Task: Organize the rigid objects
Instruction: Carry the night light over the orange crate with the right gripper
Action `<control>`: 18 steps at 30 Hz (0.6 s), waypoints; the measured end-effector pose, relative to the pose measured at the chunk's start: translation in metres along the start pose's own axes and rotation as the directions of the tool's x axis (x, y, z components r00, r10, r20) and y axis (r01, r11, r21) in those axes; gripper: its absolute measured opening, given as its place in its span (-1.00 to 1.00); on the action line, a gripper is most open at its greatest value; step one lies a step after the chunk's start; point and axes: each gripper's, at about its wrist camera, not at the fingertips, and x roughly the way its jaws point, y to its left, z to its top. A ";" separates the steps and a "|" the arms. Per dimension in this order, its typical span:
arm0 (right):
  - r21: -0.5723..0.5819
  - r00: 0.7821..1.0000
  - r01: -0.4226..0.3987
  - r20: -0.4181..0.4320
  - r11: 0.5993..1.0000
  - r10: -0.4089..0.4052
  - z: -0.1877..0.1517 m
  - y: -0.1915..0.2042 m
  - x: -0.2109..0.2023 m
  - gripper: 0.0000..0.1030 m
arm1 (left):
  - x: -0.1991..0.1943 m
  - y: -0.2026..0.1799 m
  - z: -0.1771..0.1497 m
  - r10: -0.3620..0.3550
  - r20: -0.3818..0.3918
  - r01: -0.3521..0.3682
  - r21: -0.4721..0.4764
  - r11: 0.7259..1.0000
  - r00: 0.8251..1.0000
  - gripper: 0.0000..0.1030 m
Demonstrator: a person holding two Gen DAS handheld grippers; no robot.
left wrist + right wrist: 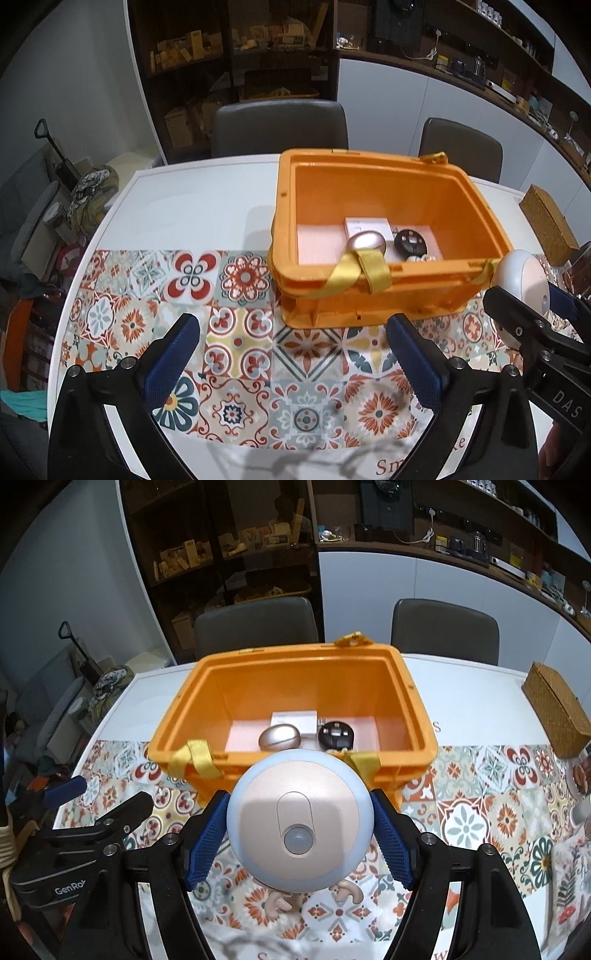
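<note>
Gripping a round sensor light (300, 821), right tongs (299, 834) (left tongs (291, 354) wide, empty) face the orange crate (207, 771).

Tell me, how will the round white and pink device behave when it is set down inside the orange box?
The round device, held by the right gripper, looks hard, smooth and domed, so it may roll or slip. Small antler-like parts below it could snag or break. The orange box already holds smooth, hard things, so it may knock them.

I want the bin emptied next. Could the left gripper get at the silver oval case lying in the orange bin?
Probably yes: the left gripper is open and empty, the orange bin has no lid, and the silver oval case lies uncovered, though a yellow strap drapes the rim nearby.
</note>
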 end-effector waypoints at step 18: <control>-0.016 1.000 0.017 0.009 1.000 -0.016 0.049 0.005 0.021 0.45 | 0.012 0.005 0.044 -0.017 0.019 0.017 -0.016 1.000 1.000 1.00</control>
